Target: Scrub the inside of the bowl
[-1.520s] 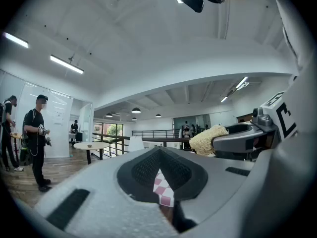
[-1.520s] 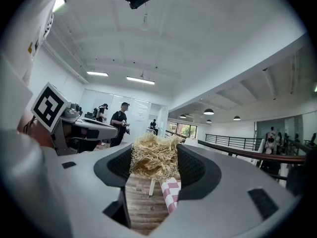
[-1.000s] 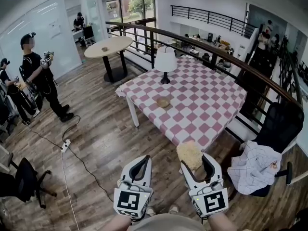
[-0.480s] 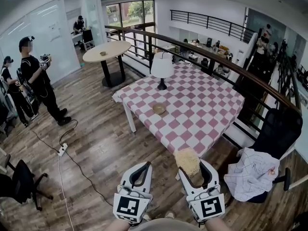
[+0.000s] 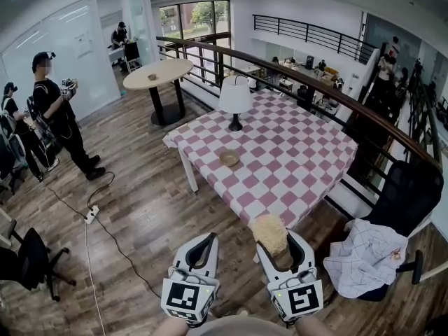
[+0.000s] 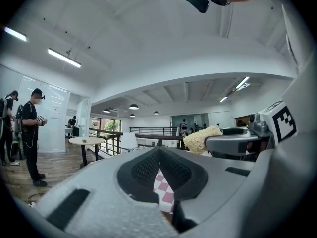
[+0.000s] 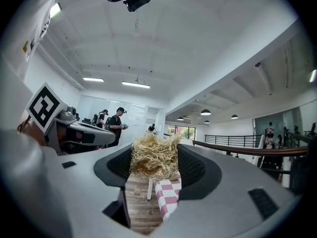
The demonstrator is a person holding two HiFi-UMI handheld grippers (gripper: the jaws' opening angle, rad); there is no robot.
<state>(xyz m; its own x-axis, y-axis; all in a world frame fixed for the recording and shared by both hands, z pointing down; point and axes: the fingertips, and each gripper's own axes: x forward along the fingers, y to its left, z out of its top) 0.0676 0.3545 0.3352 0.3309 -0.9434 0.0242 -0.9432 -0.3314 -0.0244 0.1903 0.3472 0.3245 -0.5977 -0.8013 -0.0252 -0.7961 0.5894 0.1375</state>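
Barely any movement since a second ago: holds both grippers low and side by side as before, with the near corner of the checked table (image 5: 301,152) edged slightly closer. With the right gripper (image 5: 278,240), clamps a straw-coloured scrubber (image 7: 153,156) between jaws held partly apart by its bulk, tuft poking past the tips. Keeps the left gripper (image 5: 208,238) closed tip to tip on nothing. Leaves the bowl (image 5: 229,158) well ahead of both grippers on the table, short of a white lamp (image 5: 235,95).
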